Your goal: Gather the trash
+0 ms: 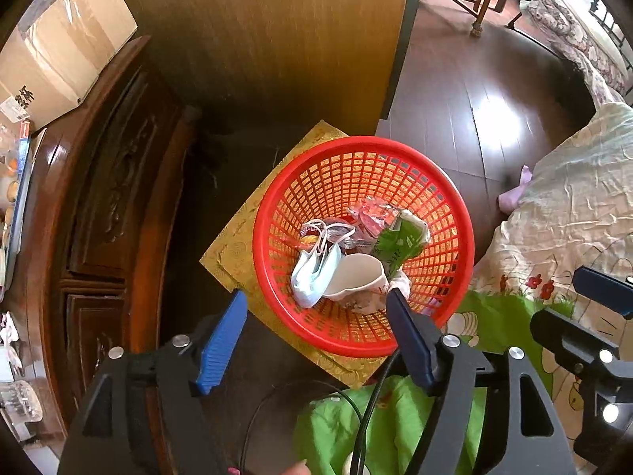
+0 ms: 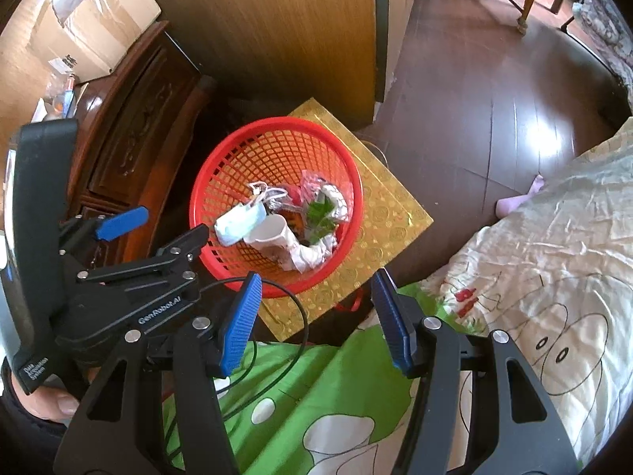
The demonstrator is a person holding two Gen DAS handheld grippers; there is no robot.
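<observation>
A red plastic mesh basket (image 1: 356, 143) (image 2: 277, 122) stands on a gold patterned box (image 1: 233, 245) (image 2: 387, 213) on the floor. Inside lie a pale blue face mask (image 1: 312, 277) (image 2: 239, 221), a white paper cup (image 1: 356, 273) (image 2: 271, 231) on its side, a green wrapper (image 1: 395, 245) (image 2: 320, 213), clear plastic and crumpled tissue (image 2: 308, 255). My left gripper (image 1: 316, 301) (image 2: 166, 225) hangs open above the basket's near side, empty. My right gripper (image 2: 316, 277) is open and empty too, above the basket's near rim and the bed's edge.
A dark carved wooden cabinet (image 1: 110, 182) (image 2: 130, 118) stands left of the basket, with a cardboard box (image 1: 67, 47) on top. A bed with a cartoon sheet (image 1: 554, 217) (image 2: 534, 257) fills the right and bottom. A black cable (image 2: 285, 297) loops below the grippers. A wood partition (image 1: 277, 39) rises behind.
</observation>
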